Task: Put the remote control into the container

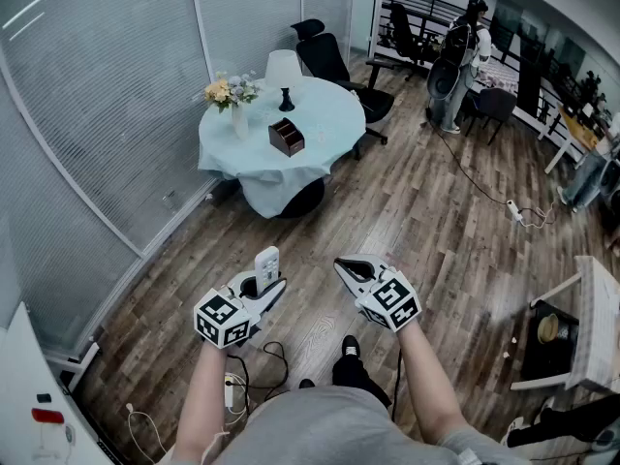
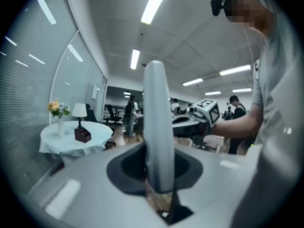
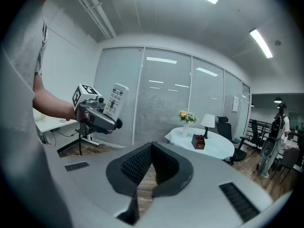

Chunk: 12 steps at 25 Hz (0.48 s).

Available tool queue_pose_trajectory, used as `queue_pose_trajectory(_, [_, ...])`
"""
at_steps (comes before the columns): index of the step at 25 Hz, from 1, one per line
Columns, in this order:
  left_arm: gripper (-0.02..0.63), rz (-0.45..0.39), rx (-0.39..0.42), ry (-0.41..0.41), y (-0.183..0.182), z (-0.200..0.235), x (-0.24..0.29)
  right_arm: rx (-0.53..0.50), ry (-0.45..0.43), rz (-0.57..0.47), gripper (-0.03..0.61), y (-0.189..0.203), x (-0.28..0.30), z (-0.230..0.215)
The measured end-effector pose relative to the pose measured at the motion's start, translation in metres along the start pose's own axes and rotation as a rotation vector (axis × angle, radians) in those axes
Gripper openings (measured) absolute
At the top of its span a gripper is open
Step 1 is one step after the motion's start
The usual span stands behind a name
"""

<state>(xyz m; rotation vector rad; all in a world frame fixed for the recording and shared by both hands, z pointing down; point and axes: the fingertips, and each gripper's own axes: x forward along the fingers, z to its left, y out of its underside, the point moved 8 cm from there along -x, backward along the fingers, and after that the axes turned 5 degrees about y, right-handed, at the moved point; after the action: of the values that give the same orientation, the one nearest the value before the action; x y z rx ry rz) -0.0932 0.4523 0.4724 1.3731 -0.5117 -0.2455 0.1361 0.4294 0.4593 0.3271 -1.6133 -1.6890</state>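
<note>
Head view first: the left gripper [image 1: 263, 287] is clamped on the remote control [image 1: 266, 261], which stands upright in its jaws over the wooden floor [image 1: 417, 211], while the right gripper [image 1: 341, 264] is held beside it with nothing in it. Well ahead stands a round table [image 1: 329, 114] with a pale cloth, and on it the brown container [image 1: 286, 137], a vase of flowers [image 1: 232, 95] and a small lamp [image 1: 283, 69] (so the remote is well apart from the container). Left gripper view shows what the head view does not: the remote edge-on, a thin grey slab pinched between the two pads, with the table far off at the left. Right gripper view shows its own jaws closed together and empty, and, off to the left, the remote's button face in the other gripper.
</note>
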Motion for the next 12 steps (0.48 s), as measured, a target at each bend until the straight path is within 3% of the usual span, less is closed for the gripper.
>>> queue_pose_trajectory(12, [0.071, 0.013, 0.004, 0.009, -0.0005, 0.0006, 0.0082, 0.006, -0.021, 0.0, 0.017, 0.0026, 0.003, -0.0015])
